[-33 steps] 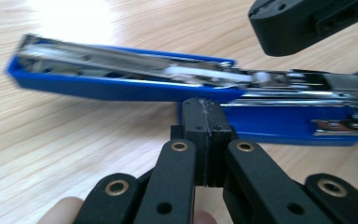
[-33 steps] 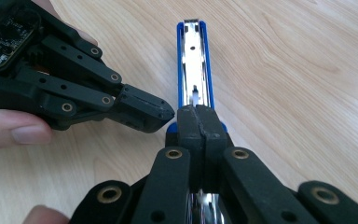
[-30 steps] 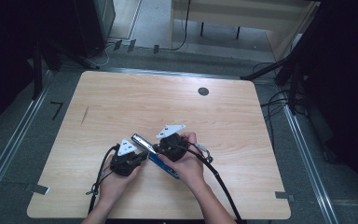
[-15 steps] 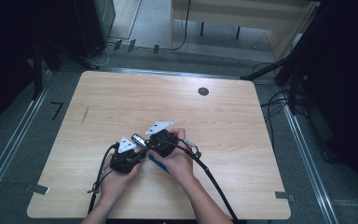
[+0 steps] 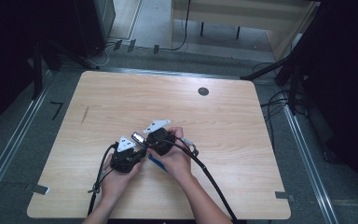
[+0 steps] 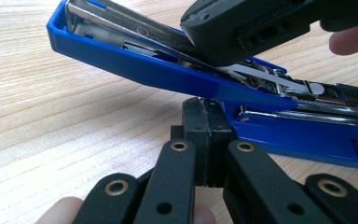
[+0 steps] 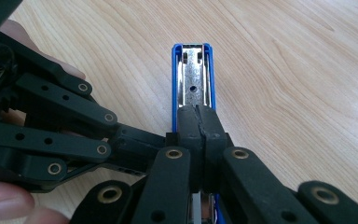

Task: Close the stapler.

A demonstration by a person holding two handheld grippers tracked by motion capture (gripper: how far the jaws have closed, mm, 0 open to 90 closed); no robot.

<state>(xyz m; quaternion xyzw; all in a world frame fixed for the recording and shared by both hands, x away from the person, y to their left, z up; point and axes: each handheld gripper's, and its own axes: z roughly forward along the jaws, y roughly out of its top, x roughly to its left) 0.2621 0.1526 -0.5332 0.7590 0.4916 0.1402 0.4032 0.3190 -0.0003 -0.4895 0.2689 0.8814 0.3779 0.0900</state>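
- A blue stapler is being worked on near the front edge of the table, between the two grippers, which are held close together by the person's hands.
- The left gripper is seen with its jaws pressed together, nothing between them; their tips sit right against the side of the stapler's blue body, just under its raised arm.
- The right gripper also has its jaws together, laid on top of the stapler along its length; whether a thin metal part is pinched between them cannot be told.
- Beyond the right jaws, the stapler's front end lies open, and its bare metal channel is exposed (no row of staples can be made out in it).
- Compared with the high view of a second ago, the right gripper has been swung leftward and brought in against the left gripper, so that the stapler is now largely covered by both.
- From this shift it is judged that approach has given way to contact: the stapler is being braced from the side while its top is pressed or levered from above.
- The stapler could slide on the smooth wood, since neither pair of jaws is clearly clamped on it.
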